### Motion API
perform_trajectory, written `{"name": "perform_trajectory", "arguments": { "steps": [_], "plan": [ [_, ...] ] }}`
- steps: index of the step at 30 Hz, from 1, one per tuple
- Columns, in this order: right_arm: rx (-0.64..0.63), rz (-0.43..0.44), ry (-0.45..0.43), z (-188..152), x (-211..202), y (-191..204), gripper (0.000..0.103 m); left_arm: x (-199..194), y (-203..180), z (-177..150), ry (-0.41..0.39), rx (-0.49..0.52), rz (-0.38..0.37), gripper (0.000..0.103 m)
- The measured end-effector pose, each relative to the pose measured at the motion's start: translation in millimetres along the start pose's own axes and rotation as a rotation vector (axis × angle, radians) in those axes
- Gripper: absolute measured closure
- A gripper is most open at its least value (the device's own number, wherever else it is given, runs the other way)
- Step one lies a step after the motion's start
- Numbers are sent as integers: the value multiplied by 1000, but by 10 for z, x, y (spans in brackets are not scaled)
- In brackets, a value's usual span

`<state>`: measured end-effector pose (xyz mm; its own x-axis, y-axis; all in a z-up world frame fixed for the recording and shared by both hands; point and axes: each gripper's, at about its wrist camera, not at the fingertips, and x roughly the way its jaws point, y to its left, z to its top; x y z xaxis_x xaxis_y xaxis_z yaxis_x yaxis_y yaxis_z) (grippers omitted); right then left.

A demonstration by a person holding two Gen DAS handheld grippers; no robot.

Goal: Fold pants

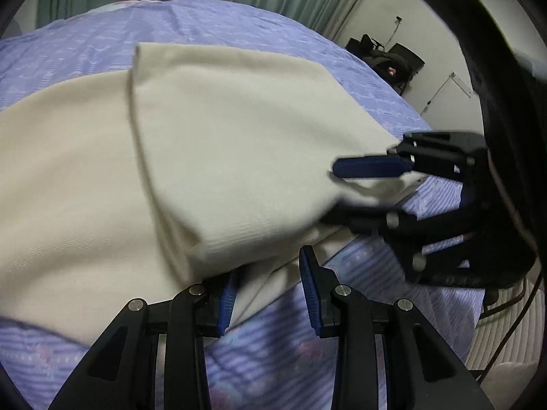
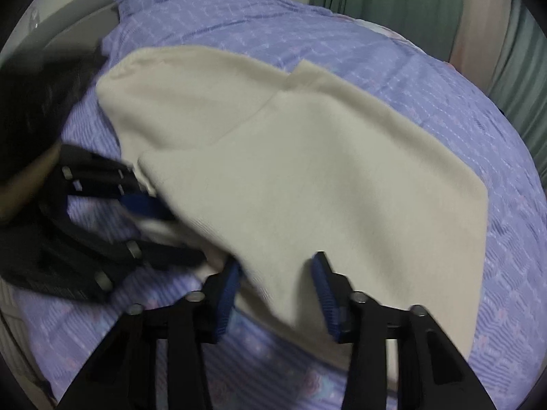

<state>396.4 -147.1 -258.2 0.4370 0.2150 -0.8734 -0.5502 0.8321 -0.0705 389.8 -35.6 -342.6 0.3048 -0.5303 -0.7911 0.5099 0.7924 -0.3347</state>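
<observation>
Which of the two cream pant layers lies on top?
The layer whose corner reaches the right gripper: its folded edge overlaps the other layer, which lies flat on the purple bedspread.

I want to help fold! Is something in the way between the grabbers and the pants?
Nothing visible. The left gripper and right gripper already have the pants between their fingers; only bedspread lies around them.
</observation>
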Motion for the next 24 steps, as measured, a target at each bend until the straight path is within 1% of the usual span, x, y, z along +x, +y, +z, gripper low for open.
{"name": "perform_trajectory", "arguments": {
  "steps": [3, 5, 8, 10, 12, 13, 15, 17, 18, 20, 21, 22, 23, 24],
  "plan": [
    [20, -6, -14, 87, 2, -114, 66, -2, 46, -24, 6, -1, -26, 68],
    [29, -9, -11, 120, 26, -175, 66, 3, -7, -46, 18, 12, -54, 68],
    [74, 22, 6, 96, -33, -259, 66, -20, 25, -114, 47, 89, -46, 68],
    [90, 31, 9, 44, -101, -256, 65, -19, 80, -32, 64, 92, -56, 68],
    [104, 12, 18, -64, -194, -254, 65, -28, 135, 99, 55, 46, -92, 68],
    [113, 3, 23, -110, -223, -261, 65, -40, 176, 171, 30, 2, -113, 68],
    [148, -20, 35, -255, -301, -310, 63, -13, 220, 258, -9, -53, -126, 68],
    [185, -61, 54, -386, -335, -386, 60, 84, 162, 267, 14, -59, -132, 68],
    [203, -79, 58, -443, -352, -435, 59, 126, 93, 246, 22, -48, -139, 68],
    [209, -87, 59, -504, -369, -477, 59, 150, -26, 229, 23, -4, -142, 68],
    [198, -92, 60, -505, -365, -472, 59, 132, -85, 198, 28, 25, -151, 68],
    [182, -94, 60, -502, -364, -463, 59, 110, -124, 190, 26, 51, -138, 68],
    [153, -92, 54, -492, -355, -430, 55, 90, -129, 198, 22, 63, -126, 68],
    [132, -88, 48, -479, -346, -405, 53, 75, -92, 218, 21, 49, -127, 69]
  ]
}}
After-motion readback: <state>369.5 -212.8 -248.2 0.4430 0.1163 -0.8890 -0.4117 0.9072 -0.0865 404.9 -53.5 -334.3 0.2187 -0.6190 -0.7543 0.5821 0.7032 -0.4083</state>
